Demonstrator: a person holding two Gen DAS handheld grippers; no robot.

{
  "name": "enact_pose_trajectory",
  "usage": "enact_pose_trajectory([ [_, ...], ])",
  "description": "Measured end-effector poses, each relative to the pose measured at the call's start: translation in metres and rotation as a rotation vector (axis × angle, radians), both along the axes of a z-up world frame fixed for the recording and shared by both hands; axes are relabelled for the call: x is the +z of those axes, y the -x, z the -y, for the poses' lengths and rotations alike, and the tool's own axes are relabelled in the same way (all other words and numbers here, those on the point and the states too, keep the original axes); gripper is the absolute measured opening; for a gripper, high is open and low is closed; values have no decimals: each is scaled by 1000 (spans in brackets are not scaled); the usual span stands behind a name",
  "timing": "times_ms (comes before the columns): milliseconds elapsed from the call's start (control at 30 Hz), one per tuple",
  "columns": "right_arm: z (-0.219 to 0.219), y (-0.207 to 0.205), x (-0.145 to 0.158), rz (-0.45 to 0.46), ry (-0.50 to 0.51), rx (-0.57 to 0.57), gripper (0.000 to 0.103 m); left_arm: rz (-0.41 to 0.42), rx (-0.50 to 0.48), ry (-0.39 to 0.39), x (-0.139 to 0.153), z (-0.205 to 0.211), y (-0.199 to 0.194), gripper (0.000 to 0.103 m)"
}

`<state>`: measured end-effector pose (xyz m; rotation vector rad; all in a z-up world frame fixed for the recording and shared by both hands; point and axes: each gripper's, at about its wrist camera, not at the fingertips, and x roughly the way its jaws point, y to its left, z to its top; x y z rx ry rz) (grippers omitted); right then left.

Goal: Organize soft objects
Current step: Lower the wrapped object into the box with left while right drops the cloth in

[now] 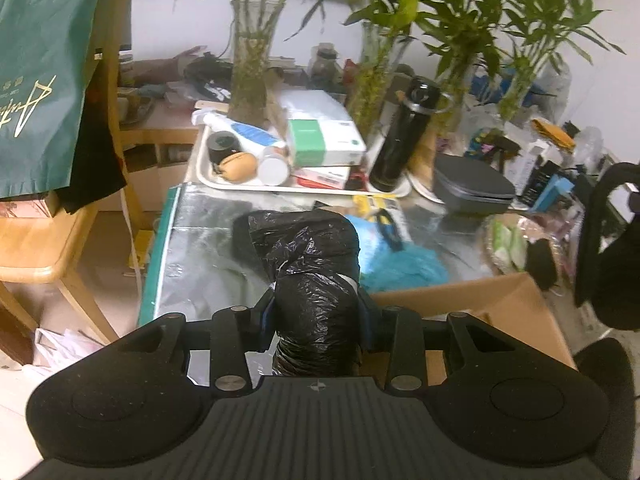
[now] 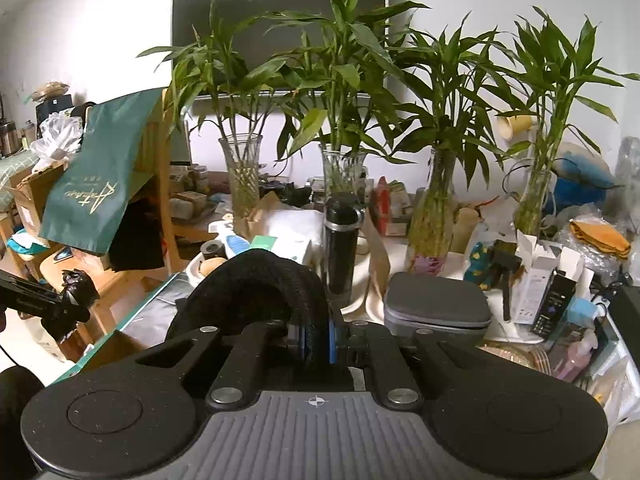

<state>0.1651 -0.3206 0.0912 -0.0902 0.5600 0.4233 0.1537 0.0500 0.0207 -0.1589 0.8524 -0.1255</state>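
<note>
The left gripper point(image 1: 316, 312) is closed around a crumpled black plastic bag point(image 1: 310, 264), pinching it at a narrow waist so that the bulk stands up and forward past the fingers, above the silver-covered table point(image 1: 200, 256) and just left of an open cardboard box point(image 1: 480, 304). The bag looks light, limp and slick; its film creases easily and could slide through the pads or tear if tugged, so a hold low on the bunched neck, as now, seems the safest place. The right gripper point(image 2: 316, 340) is clamped on a black fabric loop point(image 2: 260, 280), thick and knitted by the look of it, which arches up to the left out of the jaws. That cloth should be soft and grippy, unlikely to slip, though it will sag. A black flask point(image 2: 340, 248) stands beyond it on the far tray.
</note>
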Motion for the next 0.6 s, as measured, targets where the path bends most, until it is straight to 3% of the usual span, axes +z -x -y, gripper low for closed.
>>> enact_pose_trajectory([
  [300,0,23,0,-10,-30,23,13,-41,-39,29,13,42,18,38],
  [533,-5,31,-6,-52,-71,-1,13,-162,-1,12,-17,66,7,40],
  [600,-8,33,-8,-66,-81,-8,13,-176,1,22,-24,68,7,48],
])
